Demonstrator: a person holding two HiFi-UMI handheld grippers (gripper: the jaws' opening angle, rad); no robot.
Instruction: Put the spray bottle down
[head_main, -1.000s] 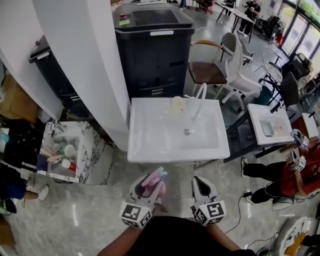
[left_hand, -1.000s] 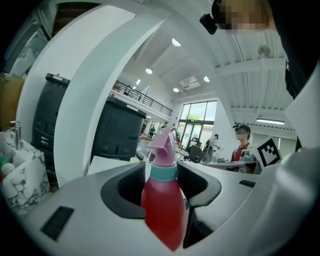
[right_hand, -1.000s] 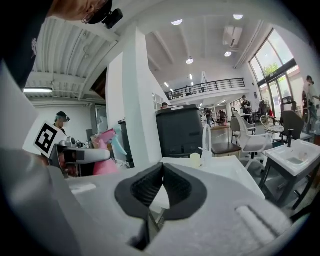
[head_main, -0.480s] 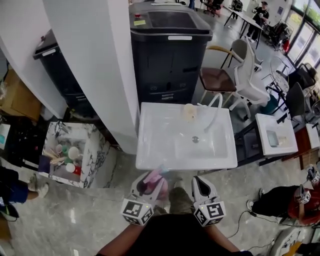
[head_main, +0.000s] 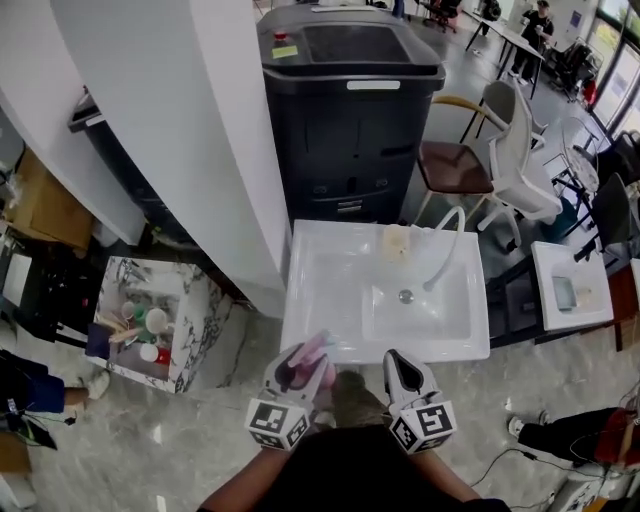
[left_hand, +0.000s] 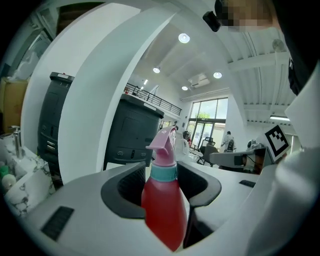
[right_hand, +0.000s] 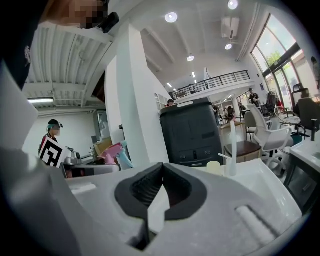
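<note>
Nearer sink (head_main: 330, 270) now: left gripper (head_main: 300, 368) jaws grip spray bottle (left_hand: 164, 200); right gripper (head_main: 398, 363) jaws closed.

From high up on the head, looking steeply down at the white sink (head_main: 322, 290) and the black bin (head_main: 350, 120) behind it, with the left gripper (head_main: 303, 362) and right gripper (head_main: 398, 360) low and near. From close behind the left jaws, looking almost level toward the bin. Same behind the right jaws, facing sink and bin. Shared by all three: the bin.
</note>
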